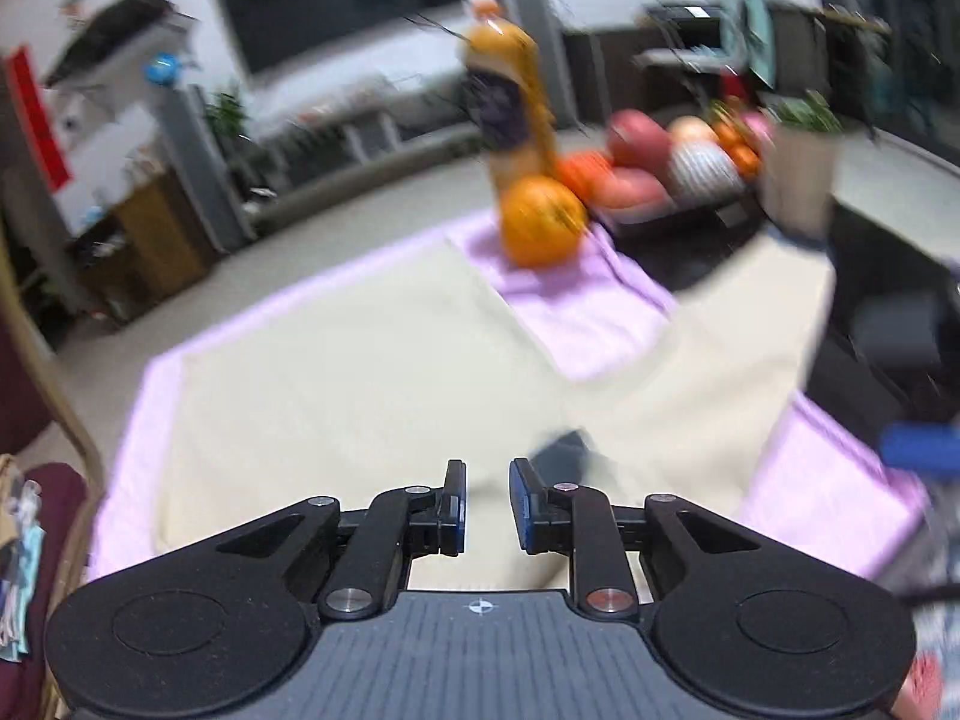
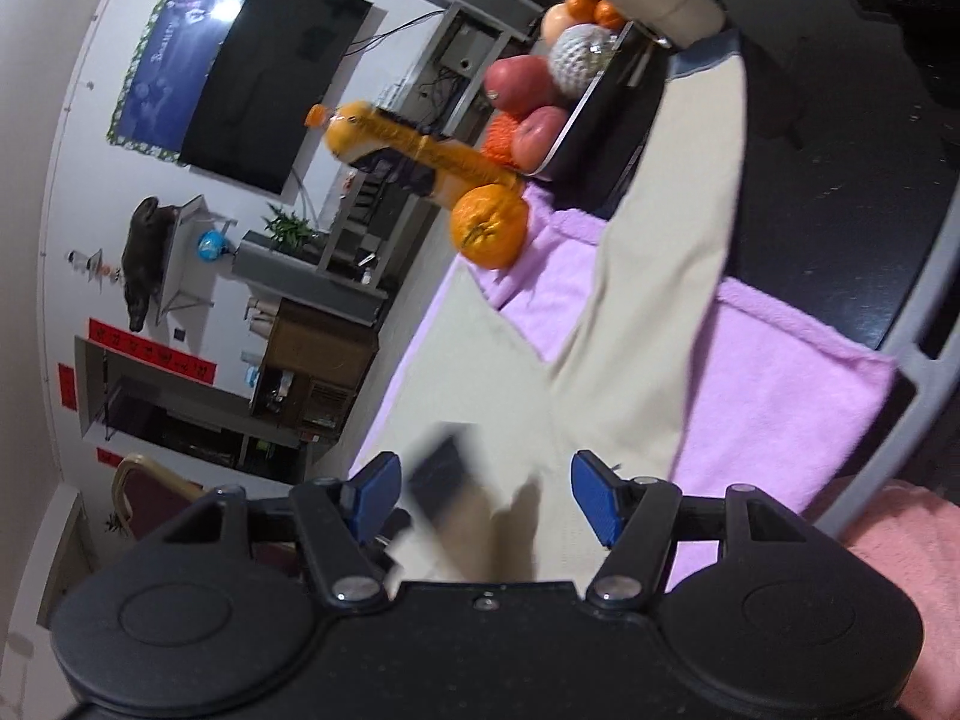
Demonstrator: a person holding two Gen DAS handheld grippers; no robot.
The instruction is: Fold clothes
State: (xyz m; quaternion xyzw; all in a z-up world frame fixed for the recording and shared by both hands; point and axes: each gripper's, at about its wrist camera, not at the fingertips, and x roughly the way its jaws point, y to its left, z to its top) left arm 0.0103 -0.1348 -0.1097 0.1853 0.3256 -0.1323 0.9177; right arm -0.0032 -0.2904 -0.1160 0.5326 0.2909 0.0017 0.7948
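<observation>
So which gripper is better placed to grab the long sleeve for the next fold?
Probably the right gripper: it is wide open, and the cream garment's sleeve stretches ahead on its side. The left gripper, narrowly open, faces the garment's body.

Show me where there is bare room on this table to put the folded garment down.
Free: the purple towel right of the cream garment, and the dark tabletop beyond it. Crowded: the far corner, where the orange, juice bottle and fruit tray cluster.
</observation>
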